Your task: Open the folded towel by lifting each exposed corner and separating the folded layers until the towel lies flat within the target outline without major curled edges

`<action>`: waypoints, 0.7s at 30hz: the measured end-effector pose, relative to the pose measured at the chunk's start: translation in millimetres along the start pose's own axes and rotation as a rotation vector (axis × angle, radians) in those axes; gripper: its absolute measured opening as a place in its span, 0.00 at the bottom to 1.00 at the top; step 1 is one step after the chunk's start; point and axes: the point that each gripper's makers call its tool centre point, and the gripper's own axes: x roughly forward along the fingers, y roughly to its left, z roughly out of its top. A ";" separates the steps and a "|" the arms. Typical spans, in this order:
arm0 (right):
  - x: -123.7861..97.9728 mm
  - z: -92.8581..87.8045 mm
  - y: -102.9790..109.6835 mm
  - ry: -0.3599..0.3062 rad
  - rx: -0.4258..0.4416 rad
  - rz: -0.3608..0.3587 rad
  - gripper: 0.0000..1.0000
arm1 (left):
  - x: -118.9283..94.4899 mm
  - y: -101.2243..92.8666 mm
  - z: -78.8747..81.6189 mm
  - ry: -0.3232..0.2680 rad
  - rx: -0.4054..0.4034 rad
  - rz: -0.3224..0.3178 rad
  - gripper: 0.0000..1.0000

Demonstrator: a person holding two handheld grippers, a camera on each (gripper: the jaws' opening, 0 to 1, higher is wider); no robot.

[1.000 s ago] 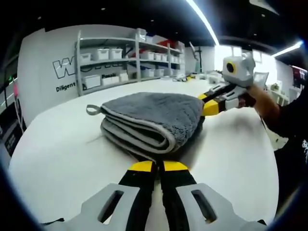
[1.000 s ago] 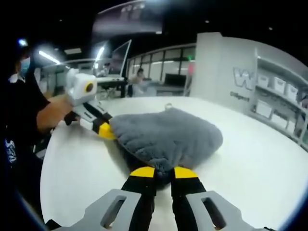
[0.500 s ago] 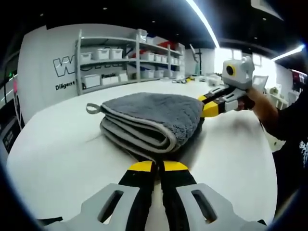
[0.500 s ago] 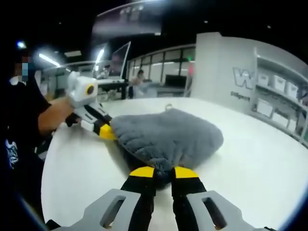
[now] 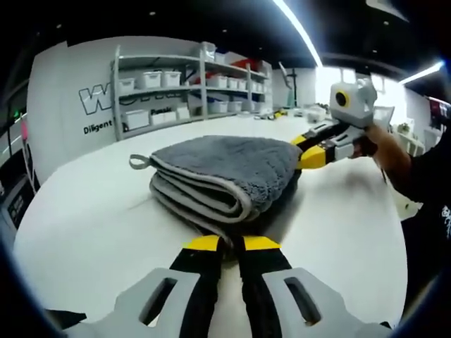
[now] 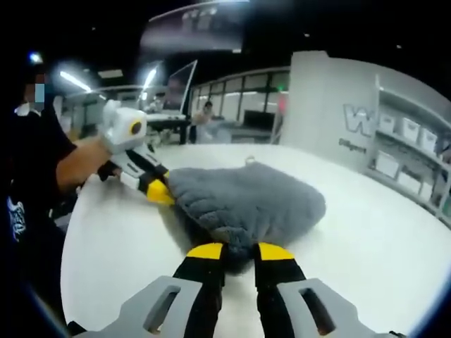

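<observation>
A grey folded towel (image 5: 225, 172) lies on the white table (image 5: 84, 211), its layers stacked and a small hanging loop (image 5: 139, 162) at its far left corner. My left gripper (image 5: 232, 243) is shut on the towel's near corner, jaws almost together. My right gripper (image 5: 304, 151) comes in from the right and pinches the towel's right edge between its yellow tips. In the right gripper view the towel (image 6: 246, 201) bulges upward, my right gripper (image 6: 242, 251) is shut on its near corner, and the left gripper (image 6: 158, 191) grips its left edge.
Shelves with white bins (image 5: 176, 91) stand along the far wall. A person's hand (image 5: 384, 148) holds the right gripper, and an arm and dark sleeve (image 6: 70, 165) show at the left. Bare white table (image 6: 380, 232) surrounds the towel on every side.
Nothing has clearly moved; both grippers stay at the towel's corners and the views have only shifted slightly.
</observation>
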 end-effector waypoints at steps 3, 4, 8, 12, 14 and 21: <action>-6.3 5.5 0.2 -0.011 -0.007 0.007 0.14 | -5.9 -0.5 3.0 -0.005 0.006 0.007 0.11; -7.9 7.8 -0.5 -0.017 -0.011 0.006 0.14 | -8.8 0.5 4.8 -0.011 0.005 0.012 0.12; -14.6 15.8 -5.4 -0.021 -0.038 -0.012 0.20 | -16.0 5.3 9.6 -0.022 -0.006 0.035 0.23; -22.1 22.8 -6.9 -0.013 -0.055 -0.016 0.38 | -26.1 11.8 21.4 -0.048 -0.015 0.072 0.42; -24.4 24.4 -8.6 -0.005 -0.075 -0.023 0.59 | -28.2 10.2 26.4 -0.060 -0.007 0.060 0.62; -42.7 47.7 -22.0 -0.054 -0.122 -0.029 1.00 | -39.4 14.1 43.7 -0.115 -0.058 0.096 1.00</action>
